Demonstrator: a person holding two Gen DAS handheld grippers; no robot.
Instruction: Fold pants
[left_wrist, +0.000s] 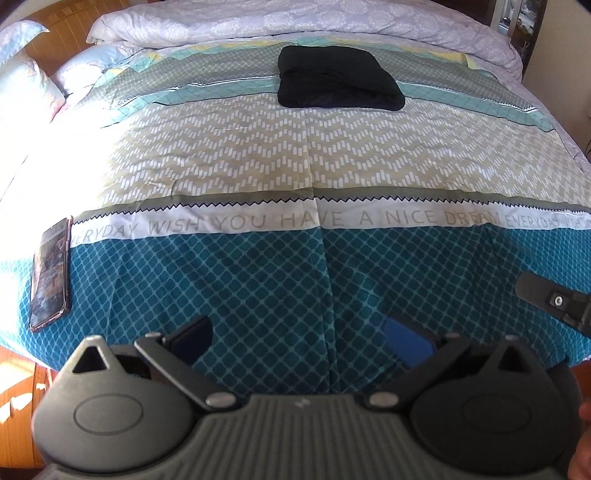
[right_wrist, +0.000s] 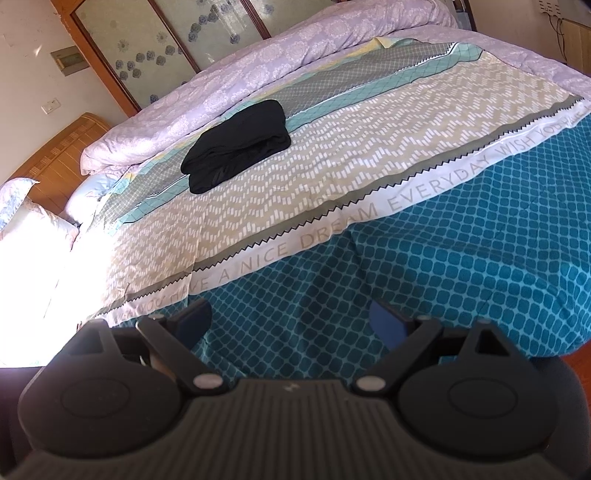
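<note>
Pants (left_wrist: 340, 79) lay folded into a compact black bundle far up the bed (left_wrist: 295, 158), long axis across it; your left gripper (left_wrist: 299, 336) hung spread and empty, well apart. From the right, your right gripper (right_wrist: 291, 325) gaped empty too, and folding looked finished.

My left wrist camera sitting low at foot edge of bed (left_wrist: 295, 280), facing straight up its length toward far rolled duvet (left_wrist: 295, 22); left gripper (left_wrist: 306, 332) filling bottom of view. My right wrist camera also looking from foot edge, tilting, angling left toward headboard (right_wrist: 55, 155). Both sharing teal bedspread band, lettered stripe, black folded pants (left_wrist: 338, 79) well away.
</note>
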